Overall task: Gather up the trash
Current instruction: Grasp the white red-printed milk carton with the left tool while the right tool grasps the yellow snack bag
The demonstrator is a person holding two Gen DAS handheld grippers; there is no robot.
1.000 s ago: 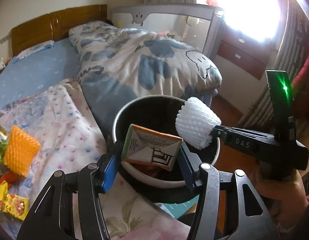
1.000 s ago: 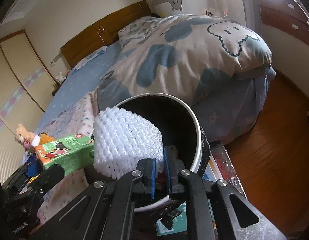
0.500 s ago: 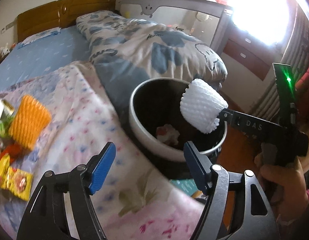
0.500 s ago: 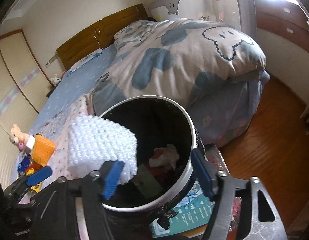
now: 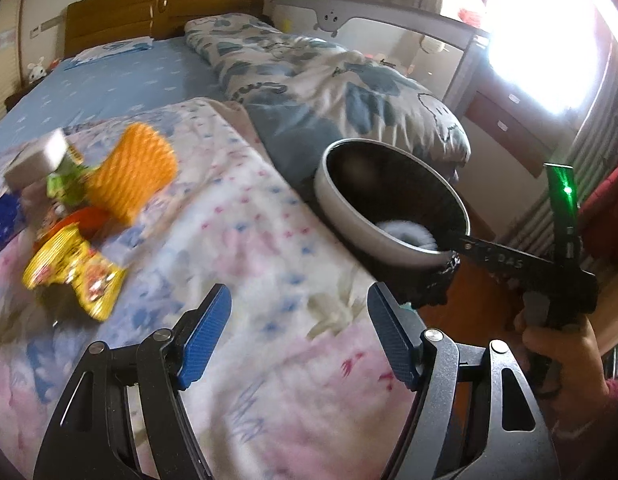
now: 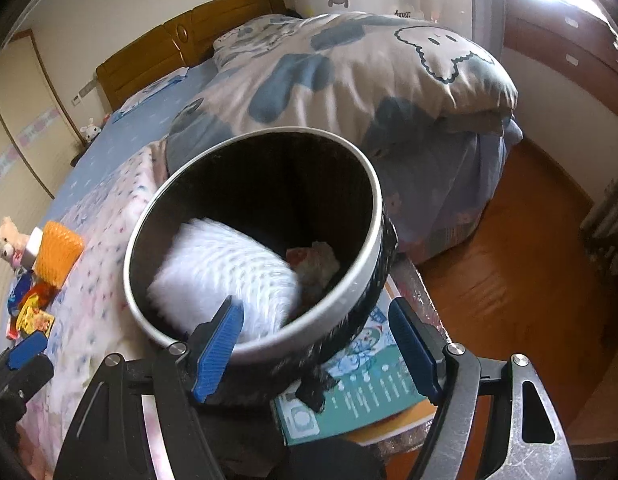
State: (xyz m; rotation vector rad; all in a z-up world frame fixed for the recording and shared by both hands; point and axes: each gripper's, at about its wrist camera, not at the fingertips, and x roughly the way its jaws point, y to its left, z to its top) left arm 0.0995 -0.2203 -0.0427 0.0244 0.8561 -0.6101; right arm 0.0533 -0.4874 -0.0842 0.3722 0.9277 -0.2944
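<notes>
The round black bin [image 6: 373, 248] with a pale rim stands against the bed. A white foam net [image 6: 225, 268] is falling inside it, blurred, beside crumpled paper [image 6: 317, 261]. My right gripper [image 6: 313, 312] hangs over the bin's near rim, its jaws opening with nothing between them. My left gripper [image 5: 299, 300] is open and empty above the floral blanket [image 5: 269, 240], left of the bin [image 5: 349, 220]. Farther left on the blanket lie an orange foam net [image 5: 133, 172], a yellow wrapper [image 5: 73, 276], a green wrapper [image 5: 65, 184] and a grey carton [image 5: 41, 156].
A rolled cloud-print duvet [image 6: 369, 72] lies behind the bin. The bin rests on a teal booklet [image 6: 361, 392] above the wooden floor [image 6: 529, 280]. A person's hand [image 5: 557, 344] holds the right gripper. A plush toy [image 6: 7, 236] sits at the far left.
The left gripper let its carton go over the bin and swung left over the blanket. The right gripper opened, and the white foam net dropped into the bin.
</notes>
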